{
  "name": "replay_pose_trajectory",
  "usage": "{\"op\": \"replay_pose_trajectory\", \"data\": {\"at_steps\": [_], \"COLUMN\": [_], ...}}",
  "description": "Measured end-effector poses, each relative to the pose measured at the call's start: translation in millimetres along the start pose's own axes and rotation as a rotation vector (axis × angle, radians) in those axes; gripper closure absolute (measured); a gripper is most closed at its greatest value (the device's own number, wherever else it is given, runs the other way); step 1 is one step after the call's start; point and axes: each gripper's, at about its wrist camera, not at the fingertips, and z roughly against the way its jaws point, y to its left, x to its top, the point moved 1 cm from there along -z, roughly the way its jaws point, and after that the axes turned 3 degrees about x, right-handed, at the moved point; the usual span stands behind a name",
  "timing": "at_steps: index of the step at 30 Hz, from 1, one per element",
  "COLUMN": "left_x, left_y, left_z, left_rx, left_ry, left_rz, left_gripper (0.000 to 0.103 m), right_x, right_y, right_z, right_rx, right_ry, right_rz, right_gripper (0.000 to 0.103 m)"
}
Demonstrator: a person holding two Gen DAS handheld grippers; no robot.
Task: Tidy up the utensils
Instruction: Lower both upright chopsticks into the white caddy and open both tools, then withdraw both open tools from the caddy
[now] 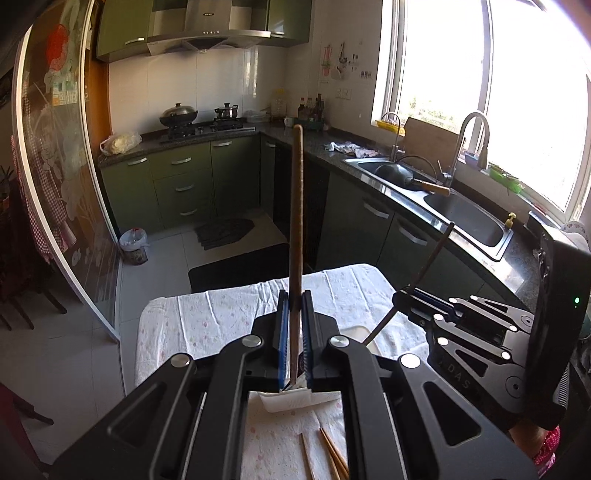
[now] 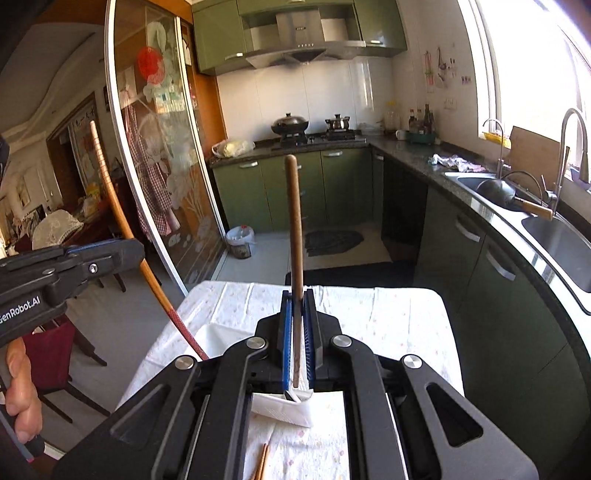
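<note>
A home kitchen. Ahead stand green cabinets (image 1: 184,181), a hob (image 1: 207,129) with pots under a hood (image 1: 207,33); to the right, a sink (image 1: 461,218) and tap (image 1: 469,140) below a window (image 1: 517,92). Left, a glass door (image 2: 159,166) gives onto a furnished room.

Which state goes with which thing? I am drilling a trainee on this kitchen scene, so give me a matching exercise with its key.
Things:
1. left gripper
2. loose chopsticks
3. wooden-handled wok
4. lidded pan

States:
A. on the stove
B. lying flat on the tablecloth
C. shut on an upright chopstick
D. in the sink

Pairs: 1-C, 2-B, 3-D, 4-A
</note>
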Motion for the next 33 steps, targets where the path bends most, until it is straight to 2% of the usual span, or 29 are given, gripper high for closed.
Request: {"op": "replay_pose_trajectory", "data": {"at_steps": [4, 6, 7, 12, 14, 15, 22, 24, 31, 33], "left_x": [-12, -17, -21, -30, -34, -36, -45, -47, -71, -89], "left_y": [3, 3, 3, 2, 2, 1, 2, 3, 1, -1], "left_z": [-35, -46, -51, -61, -64, -66, -78, -75, -48, -42], "left_rx": [0.012, 0.022, 0.024, 0.028, 0.030, 0.033, 0.039, 0.046, 0.028, 0.000], "left_ry": [0.083, 0.109, 0.119, 0.148, 0.159, 0.166, 0.230, 0.234, 0.288, 0.336], "left_rz": [0.002, -0.003, -0.005, -0.017, -0.025, -0.028, -0.021, -0.025, -0.049, -0.044], "left_gripper": [0.096, 0.096, 0.096, 0.096, 0.096, 0.096, 0.096, 0.091, 0.054, 0.052], "right_x": [-19, -26, -29, -37, -47, -54, -98, -110, -149, -159], "right_y": [0, 1, 0, -6, -7, -7, -8, -7, -19, -25], "right_z": [-26, -28, -27, 11, 30, 38, 73, 75, 77, 77], "right_rx": [-0.004, 0.008, 0.013, 0.067, 0.087, 0.092, 0.120, 0.124, 0.150, 0.159], "right_ry": [0.080, 0.086, 0.081, 0.015, -0.006, -0.010, 0.017, 0.042, 0.089, 0.091], "right_rz": [0.024, 0.021, 0.017, -0.021, -0.029, -0.030, -0.039, -0.042, -0.106, -0.135], "right_gripper": [0.096, 0.095, 0.092, 0.089, 0.082, 0.079, 0.079, 0.079, 0.076, 0.076]}}
